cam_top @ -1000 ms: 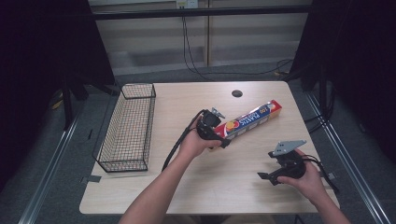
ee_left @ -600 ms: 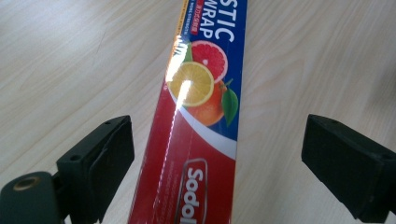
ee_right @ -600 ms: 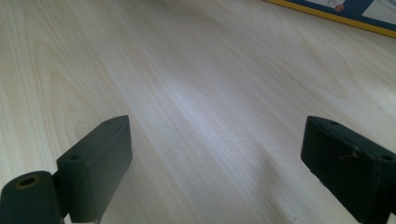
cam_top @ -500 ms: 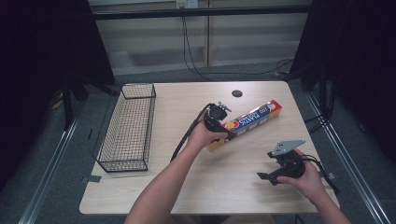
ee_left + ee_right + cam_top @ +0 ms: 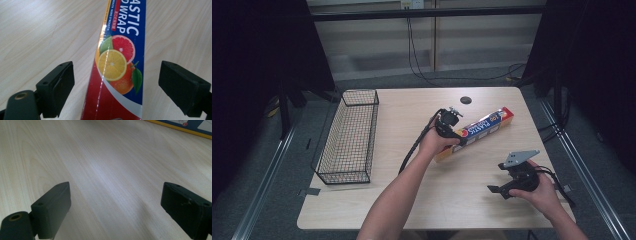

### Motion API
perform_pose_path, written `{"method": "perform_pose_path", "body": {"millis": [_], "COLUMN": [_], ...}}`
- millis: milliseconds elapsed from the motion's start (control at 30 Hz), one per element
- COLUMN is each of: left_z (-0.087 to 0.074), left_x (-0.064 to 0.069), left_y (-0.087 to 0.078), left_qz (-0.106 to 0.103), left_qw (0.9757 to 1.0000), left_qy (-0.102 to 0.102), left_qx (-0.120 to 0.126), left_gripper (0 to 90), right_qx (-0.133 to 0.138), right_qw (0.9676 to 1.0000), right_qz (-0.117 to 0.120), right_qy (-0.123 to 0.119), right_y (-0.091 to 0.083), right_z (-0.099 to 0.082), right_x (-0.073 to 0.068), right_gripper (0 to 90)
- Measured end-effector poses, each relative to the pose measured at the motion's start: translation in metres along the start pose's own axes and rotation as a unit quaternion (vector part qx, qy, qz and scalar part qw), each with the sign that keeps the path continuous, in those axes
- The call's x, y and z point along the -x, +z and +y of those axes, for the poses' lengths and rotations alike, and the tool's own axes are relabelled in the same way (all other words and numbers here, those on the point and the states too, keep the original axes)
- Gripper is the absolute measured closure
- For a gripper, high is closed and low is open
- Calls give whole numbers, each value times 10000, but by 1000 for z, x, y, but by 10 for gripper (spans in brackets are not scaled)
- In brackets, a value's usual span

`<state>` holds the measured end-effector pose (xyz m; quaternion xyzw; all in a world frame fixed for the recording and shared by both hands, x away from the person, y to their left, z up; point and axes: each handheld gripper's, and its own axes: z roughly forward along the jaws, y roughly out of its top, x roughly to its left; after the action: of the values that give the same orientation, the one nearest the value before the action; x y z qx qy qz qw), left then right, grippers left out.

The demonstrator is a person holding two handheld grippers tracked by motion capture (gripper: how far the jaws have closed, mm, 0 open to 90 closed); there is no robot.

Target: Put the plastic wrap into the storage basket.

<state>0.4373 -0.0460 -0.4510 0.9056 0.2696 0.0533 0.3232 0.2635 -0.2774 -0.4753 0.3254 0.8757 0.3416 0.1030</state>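
Pale wood-grain surface [image 5: 377,200] carries a long plastic wrap box [image 5: 479,128] lying diagonally right of centre in the high view, a black wire basket [image 5: 349,135] well apart at centre left, and a small dark disc [image 5: 466,99] above the box near the far edge. Your left gripper [image 5: 455,136] sits over the lower-left end of that box. In the left gripper view the box [image 5: 120,62] runs up the middle of the frame between the two black jaws, which have just been closing in on it but have not met it yet: bare wood shows on both sides, so the gripper is released, with the box between the jaws and nothing clamped.

To grasp well, I judge you should centre first: the box sits nearer the left jaw, so shift a little so both pads meet the long sides together, or the box may skid or swivel on the smooth wood. Come low enough to take the side walls, not just the top edge. Since you are near one end, expect the far end to droop when lifted; squeeze firmly but gently, as thin card may dent.

Your right gripper [image 5: 507,187], at lower right, is released too, jaws wide over bare wood [image 5: 105,170]. Keep it there, clear of the box.
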Motion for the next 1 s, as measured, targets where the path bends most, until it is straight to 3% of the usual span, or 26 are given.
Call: {"method": "perform_pose_path", "body": {"millis": [67,233,333,400,433,567,600,833,867,1000], "left_z": [0,0,1,1,1,3,4,0,-2,-17], "left_x": [-1,-5,-6,-7,-5,-2,0,-1,-2,-3], "left_y": [2,9,14,17,19,21,21,13,9,-5], "left_qz": [76,-38,-91,-141,-117,-244,-162,-177,-187,-156], "left_qw": [10000,9999,9999,9997,9998,9995,9996,9987,9981,9979], "left_qy": [-34,-102,-70,22,-84,67,77,35,69,-11], "left_qx": [-37,15,-118,-210,-123,-211,-215,-485,-588,-625], "left_gripper": [144,166,176,223,223,336,354,377,379,383], "right_qx": [-26,-20,3,8,8,-44,-17,-9,-20,-60], "right_qw": [10000,10000,10000,10000,10000,10000,10000,10000,10000,10000], "right_qz": [4,23,53,59,59,56,89,65,84,64], "right_qy": [33,-5,31,8,8,3,8,23,25,11], "right_y": [-1,0,-1,-1,-1,0,0,-1,-1,0], "right_z": [0,0,0,0,0,0,0,0,0,0], "right_x": [0,0,1,1,1,1,1,1,0,0], "right_gripper": [95,96,96,95,95,96,97,97,97,98]}}
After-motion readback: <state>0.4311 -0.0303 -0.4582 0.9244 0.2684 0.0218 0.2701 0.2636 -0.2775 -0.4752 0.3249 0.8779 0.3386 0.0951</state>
